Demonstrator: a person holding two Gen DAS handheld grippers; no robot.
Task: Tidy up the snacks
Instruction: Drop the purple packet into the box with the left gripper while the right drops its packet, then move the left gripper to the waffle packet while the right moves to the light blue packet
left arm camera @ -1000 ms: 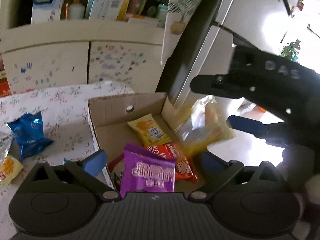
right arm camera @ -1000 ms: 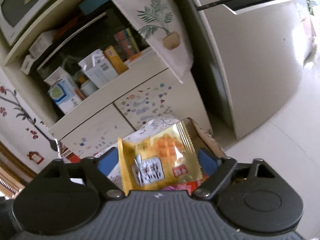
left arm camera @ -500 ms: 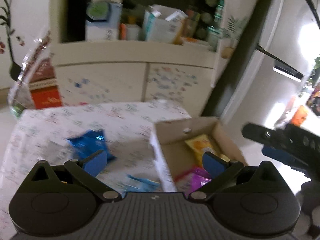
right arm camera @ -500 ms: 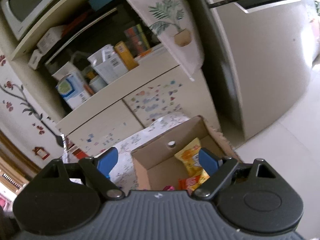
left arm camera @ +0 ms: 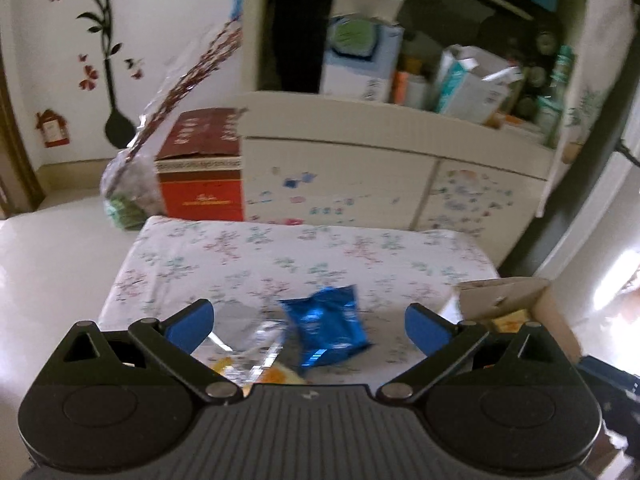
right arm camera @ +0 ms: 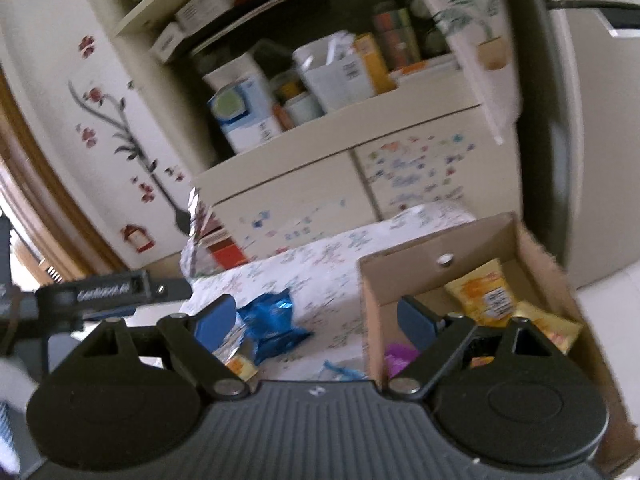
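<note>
A blue snack packet (left arm camera: pixel 326 326) lies on the floral-cloth table (left arm camera: pixel 304 256), between the fingers of my open, empty left gripper (left arm camera: pixel 306 322). A clear and yellow packet (left arm camera: pixel 256 354) lies just left of it. The cardboard box (right arm camera: pixel 400 276) stands at the table's right end and holds yellow packets (right arm camera: pixel 486 294) and a purple one (right arm camera: pixel 398 354). My right gripper (right arm camera: pixel 316 316) is open and empty, over the box's left wall. The blue packet (right arm camera: pixel 272 318) also shows in the right wrist view. The left gripper's body (right arm camera: pixel 104 290) is at the left there.
A cream cabinet (left arm camera: pixel 360 176) with cluttered shelves stands behind the table. A red carton (left arm camera: pixel 202 164) and a plastic bag (left arm camera: pixel 128 188) sit on the floor at its left. A fridge (right arm camera: pixel 592 128) stands to the right of the box.
The right gripper let the yellow packet drop into the box and is now empty. The left gripper let go of the purple packet and swung left toward the blue packet.
</note>
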